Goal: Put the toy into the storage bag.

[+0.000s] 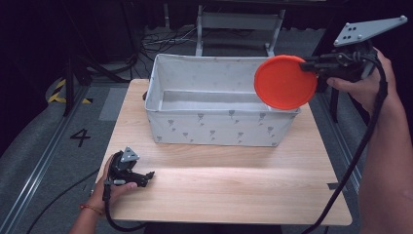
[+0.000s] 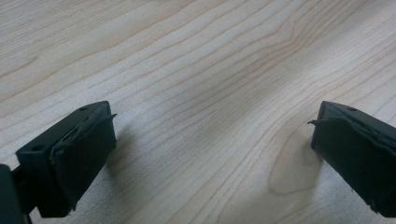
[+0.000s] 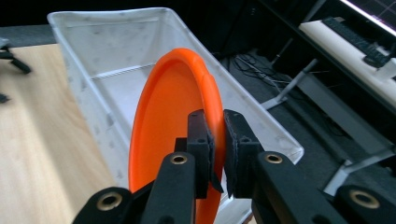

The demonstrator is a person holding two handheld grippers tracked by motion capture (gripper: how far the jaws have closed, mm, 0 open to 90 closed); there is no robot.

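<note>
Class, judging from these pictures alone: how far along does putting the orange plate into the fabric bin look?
Done: the right tongs are clamped on the orange plate, lifted edge-up over the bin at its right end. In hand: carrying it. Left: lowering and releasing; the bin looks empty. The left tongs rest open on the table.

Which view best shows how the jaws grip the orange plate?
The right gripper view: the right gripper pinches the orange plate by its rim, jaws closed on it. The high view shows the plate's full disc held over the fabric bin. The left gripper view shows bare table.
</note>
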